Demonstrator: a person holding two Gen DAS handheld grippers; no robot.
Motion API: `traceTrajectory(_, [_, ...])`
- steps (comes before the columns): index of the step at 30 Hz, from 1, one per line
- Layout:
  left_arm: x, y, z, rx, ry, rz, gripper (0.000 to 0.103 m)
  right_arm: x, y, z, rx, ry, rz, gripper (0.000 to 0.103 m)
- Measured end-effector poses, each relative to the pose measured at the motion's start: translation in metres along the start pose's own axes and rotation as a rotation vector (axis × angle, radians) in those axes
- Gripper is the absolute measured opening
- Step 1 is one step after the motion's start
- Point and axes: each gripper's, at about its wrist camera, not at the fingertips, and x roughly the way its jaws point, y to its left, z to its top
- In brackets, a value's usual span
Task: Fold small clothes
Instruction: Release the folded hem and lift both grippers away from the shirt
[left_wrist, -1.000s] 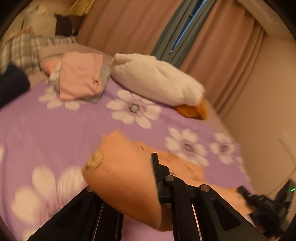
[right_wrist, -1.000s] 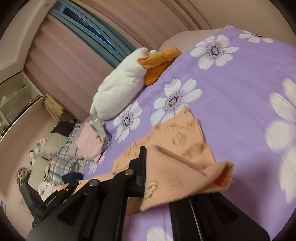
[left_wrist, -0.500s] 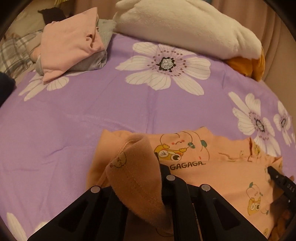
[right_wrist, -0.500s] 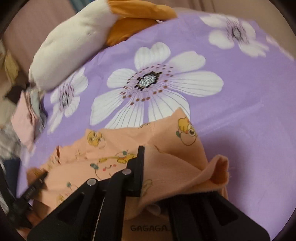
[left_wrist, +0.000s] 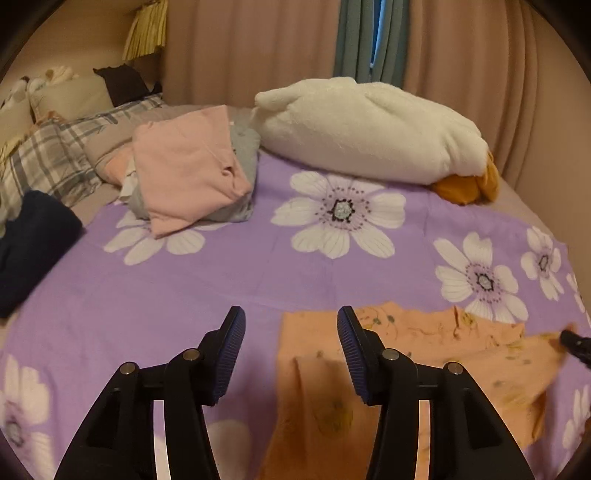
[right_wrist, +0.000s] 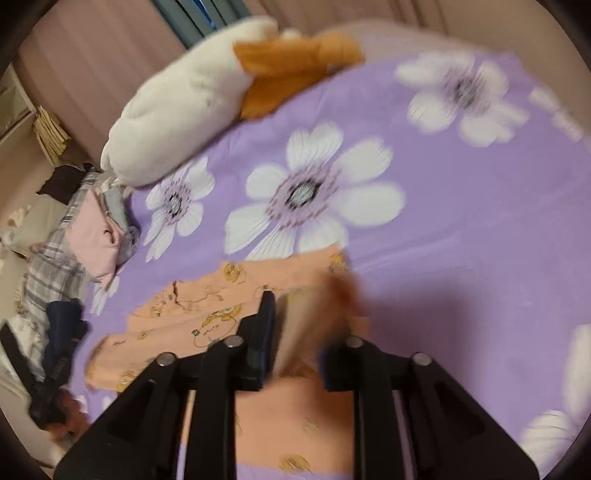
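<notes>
**Both tongs let go of the folded orange garment**

The left tongs (left_wrist: 291, 354) stand released, their jaws having just opened, with only purple sheet between them. The orange garment (left_wrist: 424, 354) lies flat at the lower right of the left view, its edge passing behind the right-hand jaw. The right tongs (right_wrist: 299, 332) have also just been opening; a blurred flap of the same garment (right_wrist: 229, 321) hangs between the jaws, seemingly dropping free, so the fold looks freshly laid.

The purple flowered bedsheet (left_wrist: 221, 280) serves as the folding place. A pink folded stack (left_wrist: 184, 173) sits at upper left, likely finished pieces kept out of the way, beside a white plush goose (left_wrist: 365, 129). Beige curtains (left_wrist: 251, 51) close the background.
</notes>
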Motion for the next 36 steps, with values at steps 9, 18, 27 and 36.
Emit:
traceTrajectory(9, [-0.009, 0.003, -0.058, -0.05, 0.283, -0.231, 0.05, 0.005, -0.034, -0.043, 0.127, 0.142, 0.087, 0.047])
traceTrajectory(18, [0.028, -0.08, -0.089, 0.052, 0.451, -0.348, 0.05, 0.038, 0.013, -0.067, 0.011, 0.238, 0.153, 0.019])
traceTrajectory(27, [0.066, -0.079, -0.026, 0.138, 0.266, -0.054, 0.05, 0.108, 0.066, -0.029, 0.034, 0.277, 0.256, 0.022])
traceTrajectory(36, [0.049, 0.028, 0.038, -0.249, 0.13, -0.014, 0.05, 0.057, 0.045, 0.023, 0.074, 0.059, 0.199, 0.022])
